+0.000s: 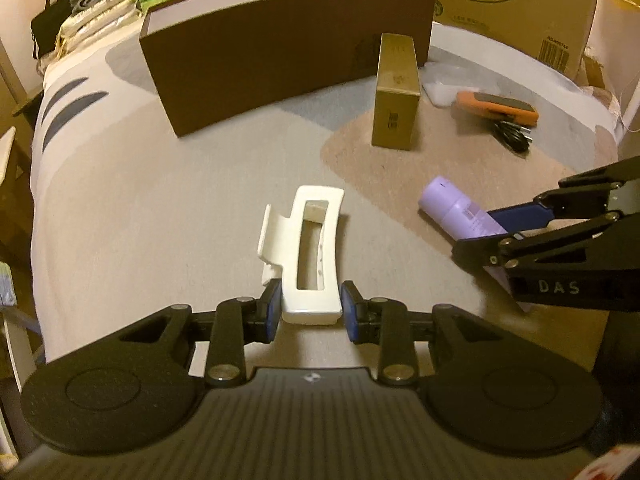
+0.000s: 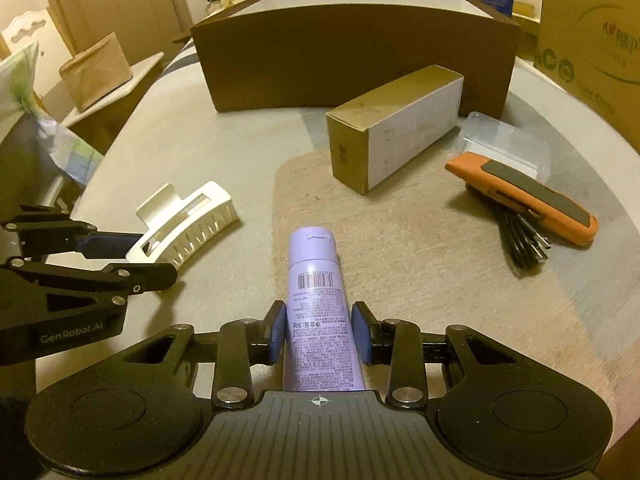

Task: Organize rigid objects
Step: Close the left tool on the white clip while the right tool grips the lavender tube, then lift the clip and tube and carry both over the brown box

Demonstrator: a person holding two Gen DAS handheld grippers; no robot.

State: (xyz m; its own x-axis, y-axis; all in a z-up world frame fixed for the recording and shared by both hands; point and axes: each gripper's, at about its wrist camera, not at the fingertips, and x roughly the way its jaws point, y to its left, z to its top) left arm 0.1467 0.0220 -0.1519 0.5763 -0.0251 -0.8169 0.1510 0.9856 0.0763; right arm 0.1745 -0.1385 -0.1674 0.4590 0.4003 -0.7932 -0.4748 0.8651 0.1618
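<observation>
From the left wrist, the left hand-held gripper (image 1: pixel 307 312) was squeezing a white hair clip (image 1: pixel 308 248), near the brown box (image 1: pixel 280 60). From the right wrist, the right hand-held gripper (image 2: pixel 319 332) was squeezing a purple tube (image 2: pixel 318 308) above the counter (image 2: pixel 400 240). The gold box (image 2: pixel 394 140), orange case (image 2: pixel 524 196) and cable (image 2: pixel 524 248) were still waiting outside it.

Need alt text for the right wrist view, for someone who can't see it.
The right gripper is shut on a purple tube above the table; at left, the left gripper holds a white hair claw. Beyond lie a gold carton, an orange device and a brown box.
</observation>
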